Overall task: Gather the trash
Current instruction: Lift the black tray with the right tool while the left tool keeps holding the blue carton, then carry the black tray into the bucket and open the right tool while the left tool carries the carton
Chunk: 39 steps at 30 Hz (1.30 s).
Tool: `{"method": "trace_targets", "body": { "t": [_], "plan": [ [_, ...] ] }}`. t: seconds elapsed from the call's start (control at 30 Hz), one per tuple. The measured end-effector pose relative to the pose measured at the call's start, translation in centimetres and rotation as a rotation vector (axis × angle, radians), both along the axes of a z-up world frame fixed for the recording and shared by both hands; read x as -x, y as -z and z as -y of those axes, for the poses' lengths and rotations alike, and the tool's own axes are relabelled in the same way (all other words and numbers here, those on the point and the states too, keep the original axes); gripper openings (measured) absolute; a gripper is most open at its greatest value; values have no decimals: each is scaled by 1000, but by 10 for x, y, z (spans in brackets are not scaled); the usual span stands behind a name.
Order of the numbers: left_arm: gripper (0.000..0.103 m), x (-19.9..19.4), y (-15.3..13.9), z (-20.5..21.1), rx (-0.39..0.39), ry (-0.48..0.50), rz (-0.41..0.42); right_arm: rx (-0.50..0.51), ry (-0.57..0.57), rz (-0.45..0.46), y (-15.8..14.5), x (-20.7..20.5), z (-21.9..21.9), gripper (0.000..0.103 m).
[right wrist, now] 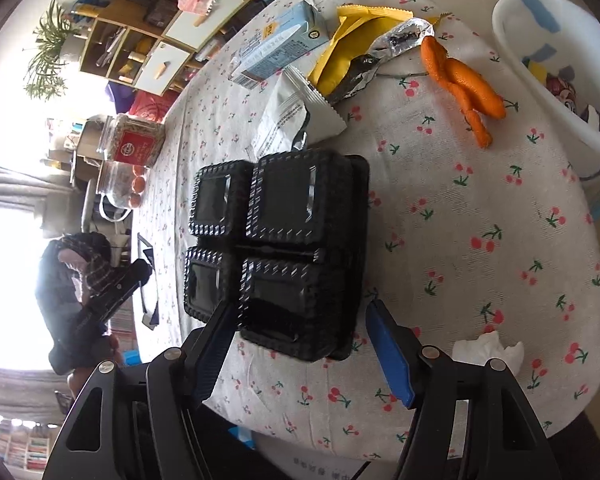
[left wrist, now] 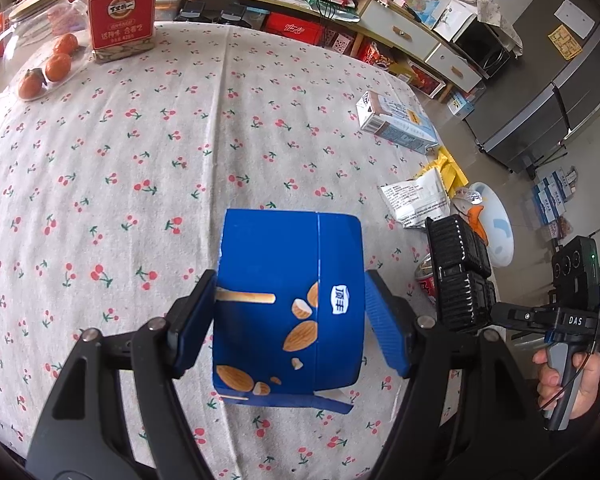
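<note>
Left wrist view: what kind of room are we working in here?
Most likely a home dining or living area: a table under a cherry-print tablecloth, a cluttered sideboard along the wall, a steel fridge, and a jar of seeds beside tangerines.

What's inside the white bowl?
In the white bowl, scraps show: blue, yellow and printed wrapper pieces. Its near wall hides whatever lies deeper, so the full contents can't be seen.

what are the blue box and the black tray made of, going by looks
Blue box: likely thin printed cardboard with a smooth, slightly glossy finish; it shows crisp folded edges and an open flap.
Black tray: likely thin moulded plastic, glossy; its four compartments have ribbed rims that catch bright highlights.
</note>
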<state>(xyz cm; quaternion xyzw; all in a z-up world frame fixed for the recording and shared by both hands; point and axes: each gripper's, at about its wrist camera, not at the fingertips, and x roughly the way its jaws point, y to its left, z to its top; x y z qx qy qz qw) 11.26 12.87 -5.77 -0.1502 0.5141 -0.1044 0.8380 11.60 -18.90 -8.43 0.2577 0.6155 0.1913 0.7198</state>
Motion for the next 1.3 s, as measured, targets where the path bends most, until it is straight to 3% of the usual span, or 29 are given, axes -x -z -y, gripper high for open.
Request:
{"method": "trace_targets", "body": {
  "t": [0.13,0.17,0.27,0.77,0.93,1.17,1.3],
  "plan": [
    [73,2,-2,0,10,1,5,24,-20,6,2,1,-6,67],
    [73,2,-2,0,10,2,7,31,-23,6,3,0,-8,56],
    [73,4,-3,-3,16,-2,10,41,-37,20,2,1,-12,52],
    [73,9,-12,-8,24,-23,40,2,-47,188,-46,7,-5,49],
    [73,6,-19,0,12,-14,63,0,20,244,-62,1,16,49],
    [73,-6,-29,22,-8,9,86,-12,190,289,-71,-8,77,49],
    [73,-14,-34,41,-19,29,96,31,281,296,-72,-15,116,49]
  ]
}}
